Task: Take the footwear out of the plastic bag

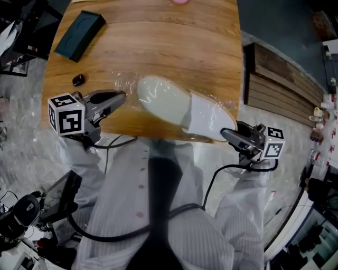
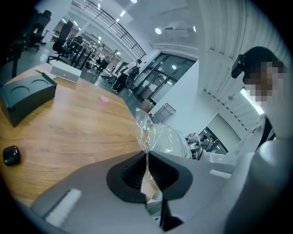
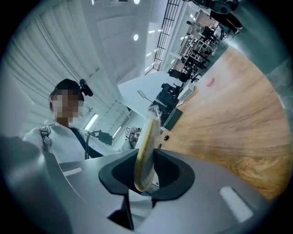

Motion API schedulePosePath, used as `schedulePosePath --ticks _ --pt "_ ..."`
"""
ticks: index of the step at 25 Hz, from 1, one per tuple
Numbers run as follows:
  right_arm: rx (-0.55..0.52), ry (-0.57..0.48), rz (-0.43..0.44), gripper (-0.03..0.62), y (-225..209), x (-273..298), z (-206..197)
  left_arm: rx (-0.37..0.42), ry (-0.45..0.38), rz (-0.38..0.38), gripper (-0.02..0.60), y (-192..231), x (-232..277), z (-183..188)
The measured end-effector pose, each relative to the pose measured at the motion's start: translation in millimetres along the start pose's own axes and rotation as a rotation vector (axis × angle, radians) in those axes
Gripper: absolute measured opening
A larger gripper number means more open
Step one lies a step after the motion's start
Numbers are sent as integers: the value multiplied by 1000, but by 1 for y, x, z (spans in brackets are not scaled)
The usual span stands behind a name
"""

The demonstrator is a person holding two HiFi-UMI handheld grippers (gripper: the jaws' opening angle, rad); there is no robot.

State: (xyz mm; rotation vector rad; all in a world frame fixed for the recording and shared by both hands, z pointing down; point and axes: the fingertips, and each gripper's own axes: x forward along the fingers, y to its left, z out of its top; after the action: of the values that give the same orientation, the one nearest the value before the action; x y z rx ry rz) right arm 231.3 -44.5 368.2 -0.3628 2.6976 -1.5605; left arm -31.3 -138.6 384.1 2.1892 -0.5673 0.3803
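Head view: wooden table (image 1: 158,42) above a grey floor, dark box (image 1: 79,34) far left. White slipper (image 1: 163,97) lies in a clear plastic bag (image 1: 124,84) between the grippers. Left gripper (image 1: 124,96) pinches the bag film; right gripper (image 1: 224,134) seemingly clamps the slipper's near edge.

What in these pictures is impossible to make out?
Pink object: cut off by head view's top edge.
Small black oval item: too small to identify, head view.
Clear plastic bag, its opening: film too transparent to trace, head view.
Pale slipper, near end: covered by right gripper, head view.
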Motion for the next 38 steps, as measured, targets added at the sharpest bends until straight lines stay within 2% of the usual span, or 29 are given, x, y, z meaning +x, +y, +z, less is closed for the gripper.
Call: schedulePosePath --ticks 16,27,31,38 --pt "-1 -52 1 103 9 -20 4 39 1 -24 14 -13 1 8" --pt "-1 -136 -69 94 13 -56 -3 19 -67 67 6 7 -32 18" --pt "-3 -178 -151 91 14 -75 -5 28 -87 118 6 16 -40 20" --pt "-13 -274 -412 89 2 -112 -9 33 -163 260 6 38 -54 26"
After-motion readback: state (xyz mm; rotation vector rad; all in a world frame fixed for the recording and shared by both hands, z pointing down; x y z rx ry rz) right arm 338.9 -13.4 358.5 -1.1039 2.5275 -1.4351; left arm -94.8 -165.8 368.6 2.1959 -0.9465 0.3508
